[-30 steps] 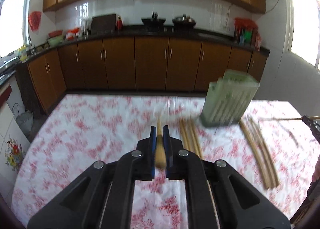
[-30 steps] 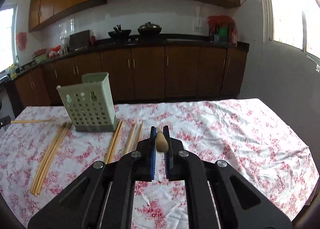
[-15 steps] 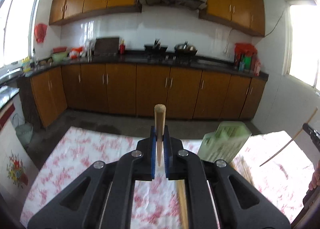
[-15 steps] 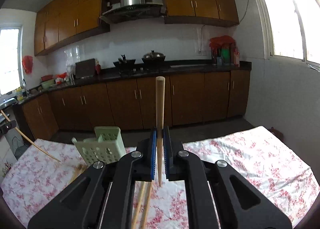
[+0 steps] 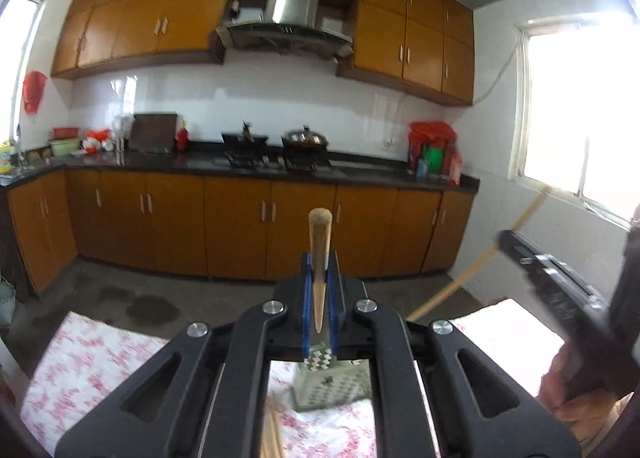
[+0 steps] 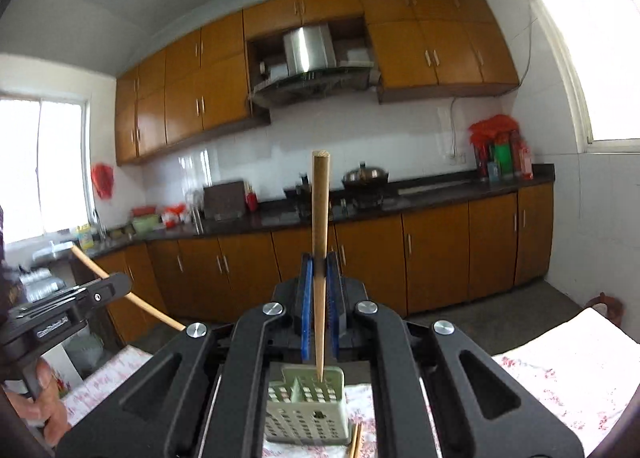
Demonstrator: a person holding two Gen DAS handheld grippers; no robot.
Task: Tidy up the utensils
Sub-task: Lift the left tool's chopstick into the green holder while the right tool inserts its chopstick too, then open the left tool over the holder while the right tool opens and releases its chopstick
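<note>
So from where I stood, the left wrist view had the floral tablecloth [image 5: 92, 362] down in the lower left of the frame, with the brown kitchen cabinets [image 5: 236, 226] running across the middle behind it. Dead center, the left gripper [image 5: 319, 298] was clamped tight on a chopstick [image 5: 319, 254], blunt end pointing up, thin tip hanging down between the blue pads [image 5: 306, 306]. Right under that tip, at the bottom center, you could see part of the green utensil holder [image 5: 332, 386] through the gripper frame, and a few loose chopsticks [image 5: 272, 434] lay on the cloth just left of it. Over on the right side of the frame was the other gripper, blurry, with its own stick slanting up toward the window [image 5: 580, 110].

The right wrist view went like this: far left, the left gripper showed up again with its chopstick angled across the lower left. In the middle, the right gripper [image 6: 319, 298] was closed on a chopstick [image 6: 320, 242] held pretty much upright, and its thin tip sat at the mouth of the green utensil holder [image 6: 308, 414], over one of the back compartments. Couldn't tell if the tip was actually inside or just touching the rim. A couple more chopstick ends [image 6: 356, 440] poked out at the bottom, just right of the holder. Further right was more tablecloth [image 6: 560, 370], lower right corner.
</note>
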